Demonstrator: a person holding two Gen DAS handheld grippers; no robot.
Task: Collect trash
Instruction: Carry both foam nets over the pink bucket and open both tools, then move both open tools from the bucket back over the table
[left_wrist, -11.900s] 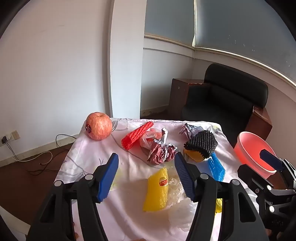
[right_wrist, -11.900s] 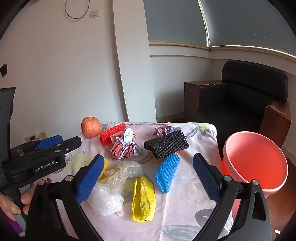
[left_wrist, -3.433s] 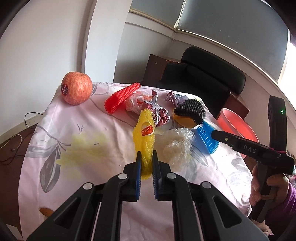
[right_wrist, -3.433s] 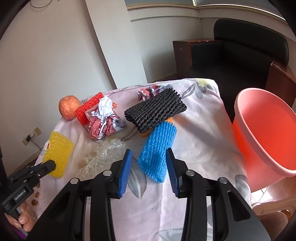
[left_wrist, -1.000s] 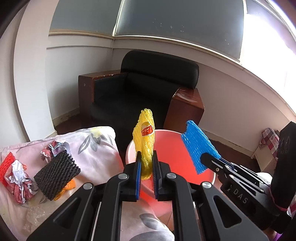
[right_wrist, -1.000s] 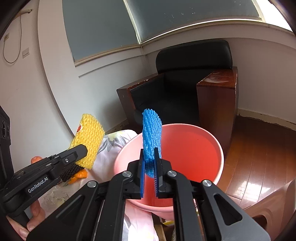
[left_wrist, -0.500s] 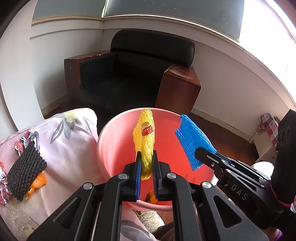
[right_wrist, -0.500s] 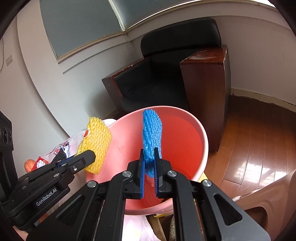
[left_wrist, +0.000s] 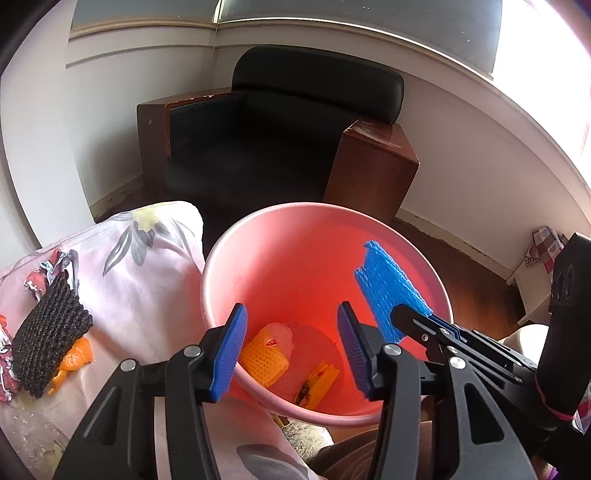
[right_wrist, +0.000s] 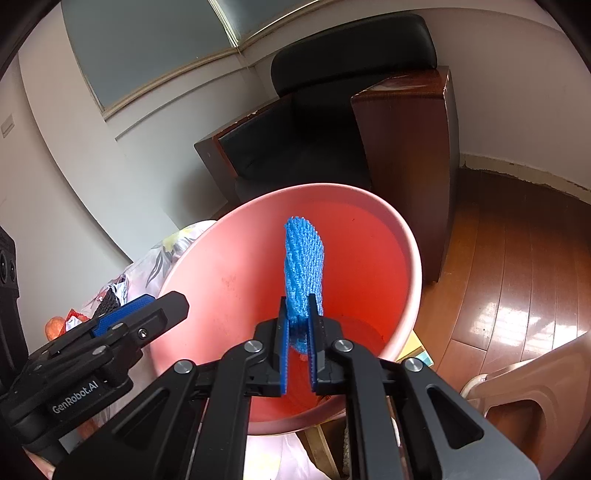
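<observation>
The bucket (left_wrist: 221, 254) stands just right of the tabletop (left_wrist: 147, 288), with the armchair (left_wrist: 280, 147) behind both. Inside the bucket, at its bottom, lies a foam net (left_wrist: 264, 356); on the tabletop, near its left edge in the left wrist view, lies a mesh sleeve (left_wrist: 48, 347) over a piece of peel (left_wrist: 75, 360). The left claw (left_wrist: 291, 341) stands over the bucket's near rim, and the right claw (right_wrist: 297, 349), to its right, holds a second foam net (right_wrist: 303, 266) upright above the bucket's interior.

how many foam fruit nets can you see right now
3. A blue foam net is clamped in the right gripper over the pink bucket; a yellow foam net lies at the bucket's bottom; a black foam net is on the table. Others may be out of view.
</observation>
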